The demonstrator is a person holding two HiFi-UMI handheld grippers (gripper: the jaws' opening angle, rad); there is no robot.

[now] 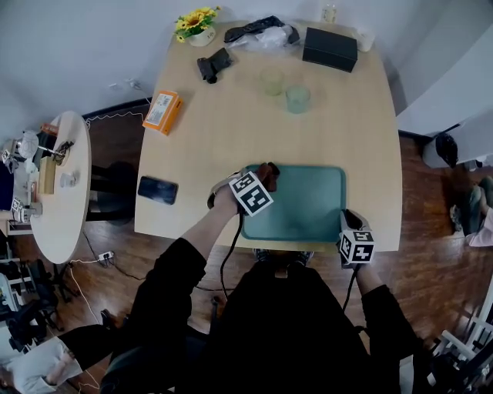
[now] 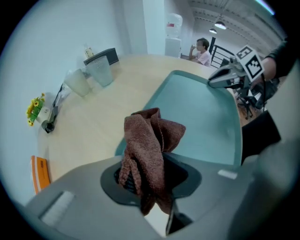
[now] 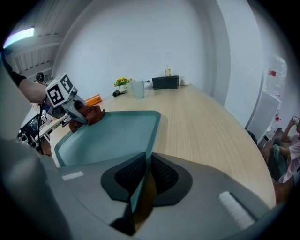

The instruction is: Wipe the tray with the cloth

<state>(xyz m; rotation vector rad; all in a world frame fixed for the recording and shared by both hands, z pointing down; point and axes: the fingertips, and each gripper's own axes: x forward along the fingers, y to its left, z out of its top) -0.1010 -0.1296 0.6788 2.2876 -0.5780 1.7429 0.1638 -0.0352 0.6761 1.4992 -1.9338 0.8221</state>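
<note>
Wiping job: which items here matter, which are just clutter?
In use: tray, cloth, left hand-held gripper (holds cloth), right hand-held gripper (clamps tray rim).
Lying about: phone, orange box, flowers, cups, black box.

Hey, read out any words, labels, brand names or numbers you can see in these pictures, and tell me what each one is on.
No text here is legible.
Flat orange cardboard box: pale printed label, too small and blurred to read.
Two black-and-white marker cubes: square patterns only, no letters.
Small red sign on the white appliance in the background: blurred, unreadable.
</note>
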